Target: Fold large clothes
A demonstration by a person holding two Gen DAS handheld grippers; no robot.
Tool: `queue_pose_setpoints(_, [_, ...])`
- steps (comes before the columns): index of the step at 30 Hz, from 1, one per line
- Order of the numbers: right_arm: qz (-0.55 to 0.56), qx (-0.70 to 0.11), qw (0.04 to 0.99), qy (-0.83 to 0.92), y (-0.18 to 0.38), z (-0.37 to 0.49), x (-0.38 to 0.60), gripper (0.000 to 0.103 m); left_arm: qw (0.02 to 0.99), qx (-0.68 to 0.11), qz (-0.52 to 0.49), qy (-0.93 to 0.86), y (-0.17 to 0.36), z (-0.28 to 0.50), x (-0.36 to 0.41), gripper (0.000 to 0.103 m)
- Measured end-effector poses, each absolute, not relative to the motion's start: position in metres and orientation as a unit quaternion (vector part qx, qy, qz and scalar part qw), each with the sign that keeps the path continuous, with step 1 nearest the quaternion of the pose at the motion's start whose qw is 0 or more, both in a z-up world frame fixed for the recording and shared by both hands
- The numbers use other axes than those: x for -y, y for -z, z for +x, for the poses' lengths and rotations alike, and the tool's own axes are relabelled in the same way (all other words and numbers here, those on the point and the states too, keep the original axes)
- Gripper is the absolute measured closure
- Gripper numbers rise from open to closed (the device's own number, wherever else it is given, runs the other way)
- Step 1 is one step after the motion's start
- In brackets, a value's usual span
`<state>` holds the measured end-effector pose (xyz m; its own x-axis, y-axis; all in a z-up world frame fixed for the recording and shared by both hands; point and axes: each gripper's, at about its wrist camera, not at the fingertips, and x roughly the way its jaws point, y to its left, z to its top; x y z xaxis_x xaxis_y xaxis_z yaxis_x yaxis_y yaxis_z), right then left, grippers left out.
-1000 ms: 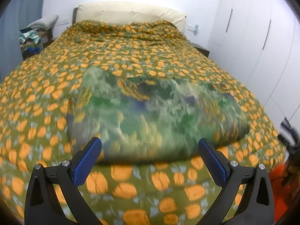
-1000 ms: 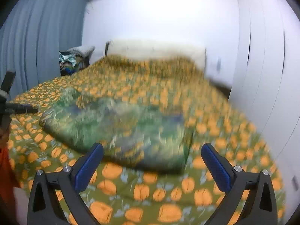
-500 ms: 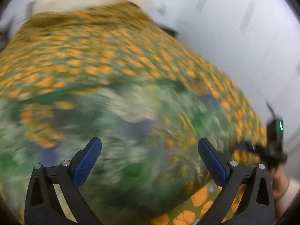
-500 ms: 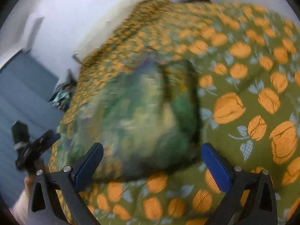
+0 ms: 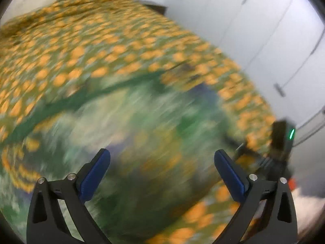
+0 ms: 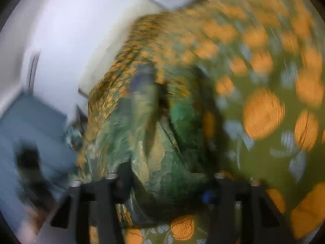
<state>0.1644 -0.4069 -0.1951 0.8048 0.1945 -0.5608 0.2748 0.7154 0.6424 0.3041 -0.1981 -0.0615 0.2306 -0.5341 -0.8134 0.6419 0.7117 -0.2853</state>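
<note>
With the right gripper (image 6: 164, 185) seemingly pinching the garment (image 6: 162, 134) and the left gripper (image 5: 161, 166) spread empty, a one-sided pull could skew the fold.

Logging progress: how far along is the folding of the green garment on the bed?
Done: the garment lies as a folded bundle on the bedspread. In hand: the right gripper is at its near edge, fabric between its fingers; the left gripper is open over it. Left: any final fold; blur hides whether one is needed.

Left gripper (image 5: 162, 163): black angular frame, blue ribbed finger pads (image 5: 95, 171), silver screws. Right gripper (image 6: 164, 180): black frame, blurred.
</note>
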Motion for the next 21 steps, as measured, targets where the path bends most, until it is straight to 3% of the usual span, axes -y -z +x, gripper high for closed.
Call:
queue_pose_setpoints(7, [0.087,-0.247,0.965,-0.012,0.107,0.16,0.301,0.065,0.715,-0.547,0.097,0.424,0.043,0.308,0.29,0.001])
queue_pose_setpoints(13, [-0.082,-0.213,0.973,-0.038,0.092,0.154,0.221,0.067,0.745,-0.51,0.286,0.321,0.054,0.291,0.306,0.003])
queue_pose_setpoints(14, [-0.099,-0.208,0.972,-0.04,0.092,0.154,0.213,0.068,0.748,-0.497,0.311,0.31,0.057,0.286,0.305,0.019])
queue_pose_setpoints(16, [-0.118,-0.2,0.972,-0.045,0.092,0.152,0.201,0.068,0.757,-0.471,0.355,0.281,0.065,0.282,0.297,0.063])
queue_pose_setpoints(19, [-0.09,-0.211,0.971,-0.06,0.09,0.15,0.202,0.058,0.77,-0.482,0.299,0.292,0.052,0.292,0.268,0.071])
queue_pose_setpoints(21, [-0.064,-0.21,0.971,-0.097,0.08,0.133,0.204,0.026,0.788,-0.471,0.267,0.294,0.028,0.3,0.234,0.071])
